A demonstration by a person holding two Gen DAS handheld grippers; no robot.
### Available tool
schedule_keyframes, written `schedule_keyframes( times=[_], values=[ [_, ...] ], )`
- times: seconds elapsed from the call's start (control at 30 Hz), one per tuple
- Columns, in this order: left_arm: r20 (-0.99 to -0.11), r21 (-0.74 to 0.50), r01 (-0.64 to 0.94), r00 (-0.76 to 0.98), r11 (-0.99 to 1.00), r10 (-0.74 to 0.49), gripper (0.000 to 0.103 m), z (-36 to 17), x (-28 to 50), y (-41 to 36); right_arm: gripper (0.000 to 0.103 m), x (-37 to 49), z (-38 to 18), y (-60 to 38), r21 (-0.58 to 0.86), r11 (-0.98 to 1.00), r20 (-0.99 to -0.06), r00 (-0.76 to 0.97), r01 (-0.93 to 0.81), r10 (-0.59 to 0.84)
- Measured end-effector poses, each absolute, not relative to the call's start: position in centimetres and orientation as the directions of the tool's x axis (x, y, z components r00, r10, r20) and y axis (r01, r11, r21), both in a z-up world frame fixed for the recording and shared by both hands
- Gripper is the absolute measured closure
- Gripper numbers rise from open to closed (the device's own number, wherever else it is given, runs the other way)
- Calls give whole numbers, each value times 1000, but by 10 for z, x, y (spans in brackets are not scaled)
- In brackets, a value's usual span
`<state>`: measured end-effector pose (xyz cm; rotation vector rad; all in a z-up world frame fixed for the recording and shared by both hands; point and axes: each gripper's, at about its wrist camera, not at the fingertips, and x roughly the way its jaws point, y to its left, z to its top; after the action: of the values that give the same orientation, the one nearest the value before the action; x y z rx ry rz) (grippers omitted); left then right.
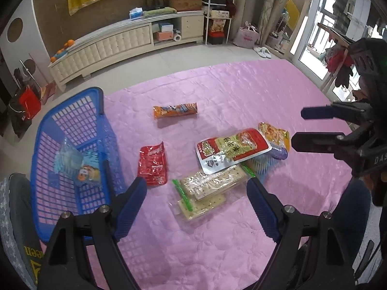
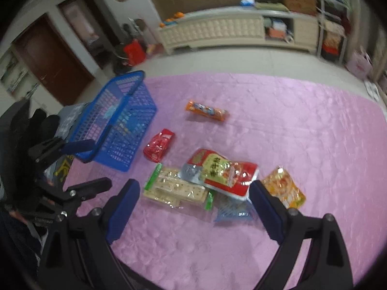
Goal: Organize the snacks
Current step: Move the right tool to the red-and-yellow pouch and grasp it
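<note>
The left claw (image 1: pixel 196 200) stands wide apart with nothing between its blue pads, hanging above the pink quilted cloth (image 1: pixel 217 241) just short of a clear bag of pale crackers (image 1: pixel 208 188). The right claw (image 2: pixel 194 205) is likewise spread wide and empty, over the same pile.

On the crackers lies a red and green pouch (image 1: pixel 232 149), partly covering a blue-purple pack (image 1: pixel 263 162) whose shape is hard to make out, and a yellow-orange packet (image 1: pixel 275 130) beside it. A crinkled red packet (image 1: pixel 152 163) lies alone just left of the pile, and an orange tube-shaped snack (image 1: pixel 175 110) farther back, well apart.

The blue plastic basket (image 1: pixel 70 111) stands at the cloth's left edge, holding a light blue packet (image 1: pixel 79 166); its near corner is cut off by the left claw. Open cloth stretches beyond the snacks toward the floor and a long cream cabinet (image 1: pixel 108 46). The right wrist view is blurred.
</note>
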<state>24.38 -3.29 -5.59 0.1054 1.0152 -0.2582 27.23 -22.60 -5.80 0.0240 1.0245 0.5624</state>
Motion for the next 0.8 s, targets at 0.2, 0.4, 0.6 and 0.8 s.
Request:
schedule_keyframes(
  times=[0.2, 0.4, 0.6, 0.8],
  values=[
    [-858, -23, 288, 487, 957, -167, 20, -76, 247, -39, 9, 273, -74, -209, -16, 823, -834, 462, -568, 302],
    [-864, -28, 329, 466, 944, -188, 20, -97, 250, -50, 9, 292, -103, -199, -70, 726, -889, 373, -684, 265],
    [-883, -3, 345, 440, 939, -164, 20, -121, 258, -58, 9, 318, -135, -183, -64, 592, -920, 277, -803, 276],
    [-898, -45, 318, 403, 947, -178, 20, -137, 274, -54, 9, 341, -169, -164, -38, 484, -960, 166, -874, 226]
  ],
)
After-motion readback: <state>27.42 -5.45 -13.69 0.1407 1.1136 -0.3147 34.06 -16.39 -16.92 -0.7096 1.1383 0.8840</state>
